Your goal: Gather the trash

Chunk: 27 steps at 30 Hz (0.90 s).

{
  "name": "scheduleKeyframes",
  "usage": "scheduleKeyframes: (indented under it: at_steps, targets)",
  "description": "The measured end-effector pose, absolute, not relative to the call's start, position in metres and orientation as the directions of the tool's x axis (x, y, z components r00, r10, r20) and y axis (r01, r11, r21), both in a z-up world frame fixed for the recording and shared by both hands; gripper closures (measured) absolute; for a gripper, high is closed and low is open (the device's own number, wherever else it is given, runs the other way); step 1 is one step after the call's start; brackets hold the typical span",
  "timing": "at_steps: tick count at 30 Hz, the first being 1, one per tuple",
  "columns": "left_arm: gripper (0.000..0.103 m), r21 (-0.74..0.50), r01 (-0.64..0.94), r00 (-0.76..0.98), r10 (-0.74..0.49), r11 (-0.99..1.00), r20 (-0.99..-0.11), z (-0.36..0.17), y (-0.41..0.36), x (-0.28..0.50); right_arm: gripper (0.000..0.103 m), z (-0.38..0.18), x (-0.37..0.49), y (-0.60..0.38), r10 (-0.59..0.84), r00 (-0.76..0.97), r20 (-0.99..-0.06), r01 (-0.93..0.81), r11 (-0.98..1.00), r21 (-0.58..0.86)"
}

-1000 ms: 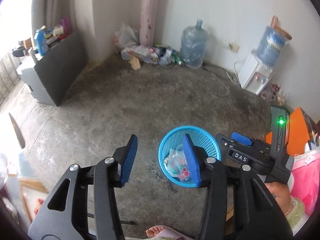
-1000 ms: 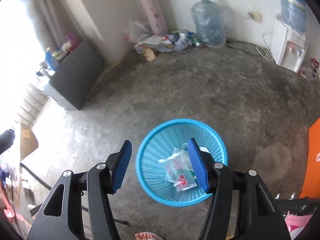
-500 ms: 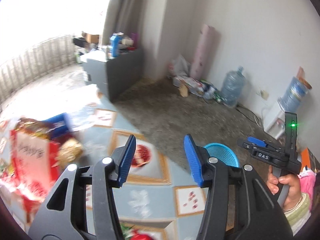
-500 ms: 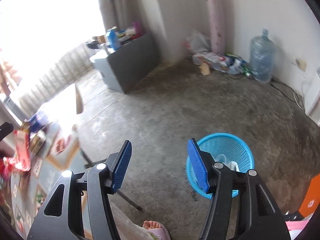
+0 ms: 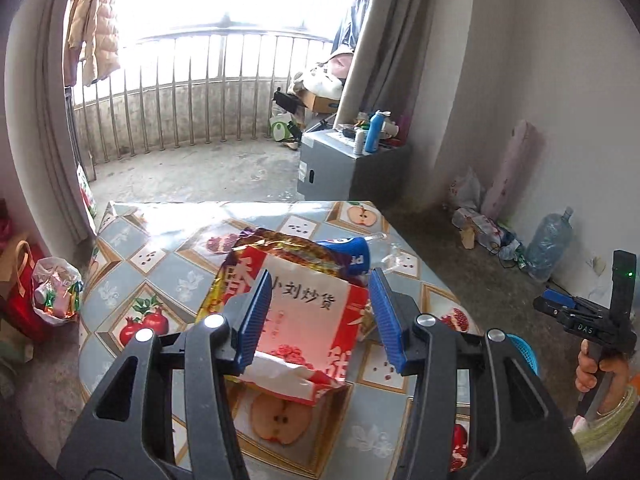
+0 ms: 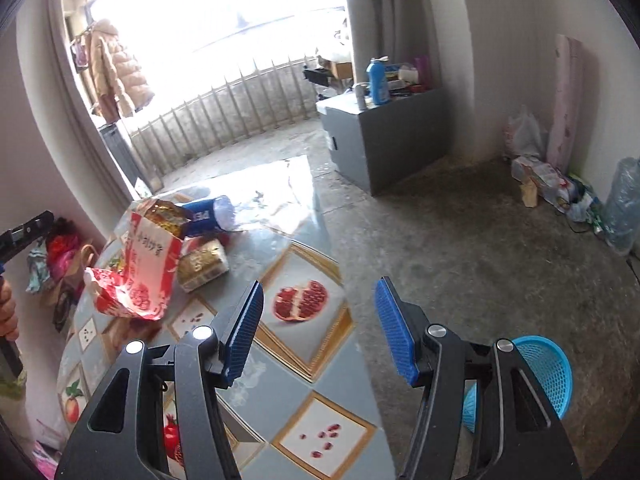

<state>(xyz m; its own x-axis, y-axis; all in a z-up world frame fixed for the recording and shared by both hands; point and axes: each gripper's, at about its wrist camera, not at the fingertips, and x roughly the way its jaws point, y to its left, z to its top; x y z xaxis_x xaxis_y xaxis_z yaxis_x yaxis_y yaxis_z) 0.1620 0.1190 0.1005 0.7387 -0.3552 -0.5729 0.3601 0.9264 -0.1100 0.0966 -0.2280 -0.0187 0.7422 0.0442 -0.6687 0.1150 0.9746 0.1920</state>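
Several wrappers lie heaped on the fruit-patterned table [image 5: 132, 248]: a red-and-white snack bag [image 5: 304, 320] on top, a gold foil packet [image 6: 202, 266] beside it and a blue wrapper [image 6: 208, 214] behind. The left gripper [image 5: 316, 318] hovers over the red bag with its jaws spread wide, one pad on either side of it, gripping nothing. The right gripper [image 6: 318, 330] also stands wide and empty over the table's near edge, with the blue basket [image 6: 548, 372] on the floor just beside it.

That bag looks light, thin and crinkly, probably slick too; I would pinch it across the crumpled, torn mouth nearest the jaws, where folds give purchase.

One second ago both grippers hung over the basket, which already held wrappers; since then they have swung back to the table.
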Motion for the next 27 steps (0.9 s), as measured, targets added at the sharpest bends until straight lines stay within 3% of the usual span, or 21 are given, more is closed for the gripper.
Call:
scheduleKeyframes:
  at_steps: [10, 18, 27]
  targets:
    - [0.056, -0.159, 0.348, 0.645, -0.359, 0.924, -0.675, 0.054, 0.146, 0.238, 0.046, -0.041, 0.183, -0.169, 0.189, 0.67, -0.717, -0.027, 0.972, 0.232]
    - [0.058, -0.247, 0.33, 0.633, -0.407, 0.911, -0.658, 0.042, 0.157, 0.276, 0.046, -0.071, 0.255, -0.136, 0.259, 0.597, -0.759, -0.055, 0.957, 0.283]
    - [0.064, -0.278, 0.317, 0.639, -0.421, 0.907, -0.643, 0.015, 0.157, 0.275, 0.073, -0.107, 0.307, -0.104, 0.234, 0.525, -0.819, -0.08, 0.971, 0.226]
